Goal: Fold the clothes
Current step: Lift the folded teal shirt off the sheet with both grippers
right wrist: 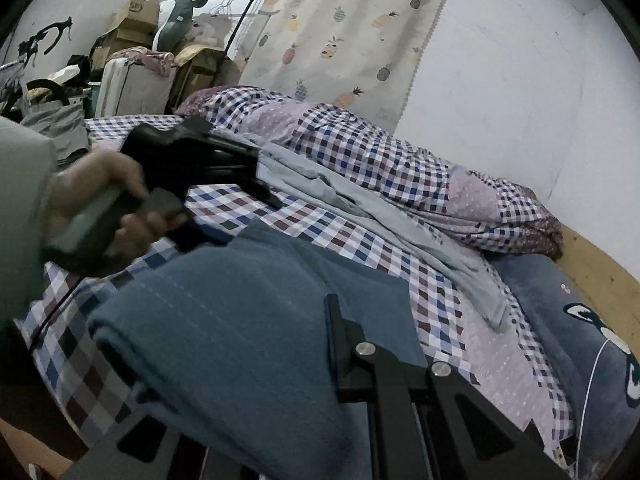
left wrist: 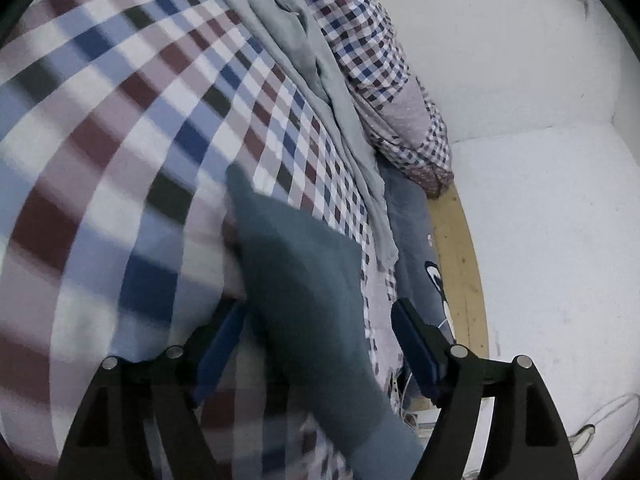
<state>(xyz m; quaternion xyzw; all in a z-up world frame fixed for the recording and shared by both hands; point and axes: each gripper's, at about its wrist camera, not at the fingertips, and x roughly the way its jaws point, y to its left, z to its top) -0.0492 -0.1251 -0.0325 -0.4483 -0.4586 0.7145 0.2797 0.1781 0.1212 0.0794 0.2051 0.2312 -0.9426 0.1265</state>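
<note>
Left gripper: your jaws stand wide apart, and the dark blue garment runs up between them. Neither blue pad visibly presses the cloth, so you hold nothing that shows.
Left hand: seen from the right wrist, it grips the tool at the far left, above the checked bedsheet.
Dark blue garment: it lies near you on the sheet, with a rolled, doubled edge at its left and a flat squared part reaching right. Whether this is a half-made fold or a finished bundle, you cannot tell from here.
Long axis: in your right view it runs from near left to far right, straight along your left fingers.
Right gripper: one finger rests over the garment's right part; the other is hidden low in the frame, so you cannot tell how far open it is.
Nearer hand: both are at the garment.
Grey garment: crumpled, farther right, beside the checked quilt.
</note>
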